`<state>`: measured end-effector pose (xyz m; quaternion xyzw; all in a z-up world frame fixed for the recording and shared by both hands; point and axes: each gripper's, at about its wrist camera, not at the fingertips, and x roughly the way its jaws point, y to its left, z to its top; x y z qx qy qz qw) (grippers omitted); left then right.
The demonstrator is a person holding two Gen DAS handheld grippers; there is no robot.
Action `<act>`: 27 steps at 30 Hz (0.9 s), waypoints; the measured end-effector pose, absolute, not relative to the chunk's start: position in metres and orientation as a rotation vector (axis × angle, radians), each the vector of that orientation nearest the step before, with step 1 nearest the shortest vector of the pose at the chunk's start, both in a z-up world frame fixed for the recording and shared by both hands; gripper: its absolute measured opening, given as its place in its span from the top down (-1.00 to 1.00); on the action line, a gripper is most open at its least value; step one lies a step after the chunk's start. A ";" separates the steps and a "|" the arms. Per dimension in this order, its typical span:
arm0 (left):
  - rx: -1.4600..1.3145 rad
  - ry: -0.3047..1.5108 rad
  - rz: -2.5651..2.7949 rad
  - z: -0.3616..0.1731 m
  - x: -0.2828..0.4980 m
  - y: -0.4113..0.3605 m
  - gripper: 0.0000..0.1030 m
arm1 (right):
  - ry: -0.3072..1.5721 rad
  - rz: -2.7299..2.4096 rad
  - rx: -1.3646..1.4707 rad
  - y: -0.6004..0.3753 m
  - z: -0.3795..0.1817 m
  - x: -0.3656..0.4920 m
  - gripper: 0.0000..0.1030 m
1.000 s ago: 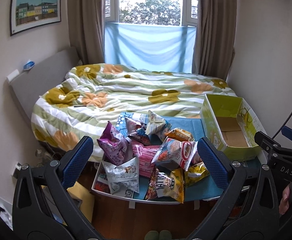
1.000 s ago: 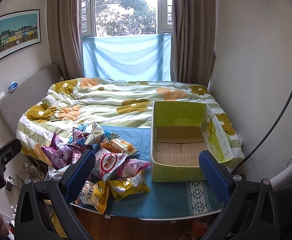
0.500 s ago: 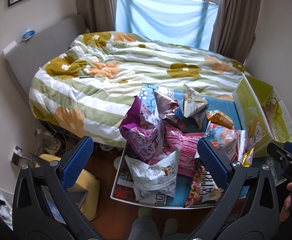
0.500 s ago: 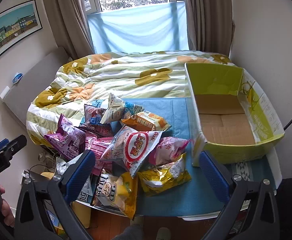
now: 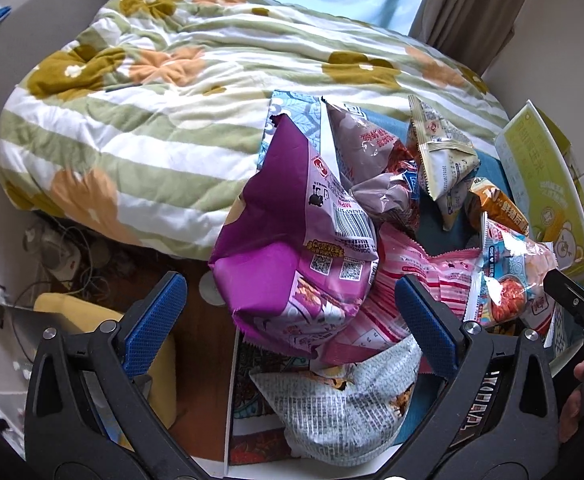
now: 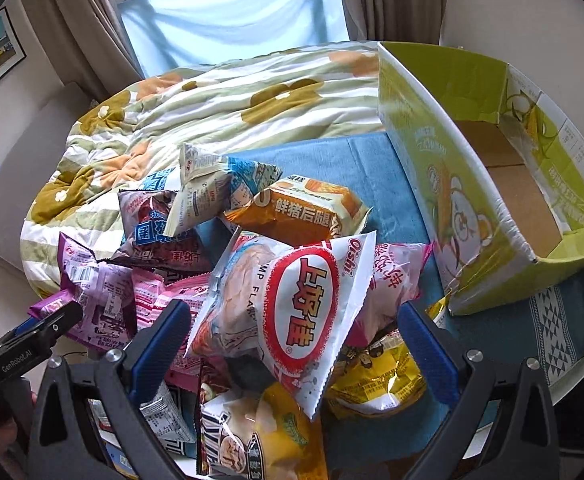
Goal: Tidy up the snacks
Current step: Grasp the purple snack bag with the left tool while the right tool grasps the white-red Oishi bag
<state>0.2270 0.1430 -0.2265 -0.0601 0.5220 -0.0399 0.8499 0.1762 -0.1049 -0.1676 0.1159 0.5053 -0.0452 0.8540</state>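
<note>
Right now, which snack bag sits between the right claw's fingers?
The white Oishi bag with the red oval; the other bags lie around or beneath it.

Purple bag (image 5: 292, 248): I see it puffed and sealed, barcode side up, at the pile's left edge, leaning on the pink striped bag (image 5: 424, 280).
White Oishi bag (image 6: 292, 304): red oval logo, tilted, lying on top of the heap.
Orange packet (image 6: 304, 208): flat, behind the Oishi bag.
Yellow bag (image 6: 380, 376): low, near the box.
Green carton (image 6: 480, 184): open-topped, brown floor bare, right of the pile on the blue cloth.
</note>
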 end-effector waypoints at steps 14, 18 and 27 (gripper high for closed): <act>-0.060 1.156 -0.142 -0.245 0.251 0.133 -0.65 | 1.110 -0.160 0.293 -0.105 -0.196 0.199 -0.99; -0.054 1.156 -0.144 -0.245 0.251 0.134 -0.51 | 1.111 -0.165 0.304 -0.103 -0.199 0.201 -0.99; -0.025 1.138 -0.163 -0.237 0.245 0.131 -0.15 | 1.131 -0.190 0.306 -0.099 -0.196 0.198 -0.38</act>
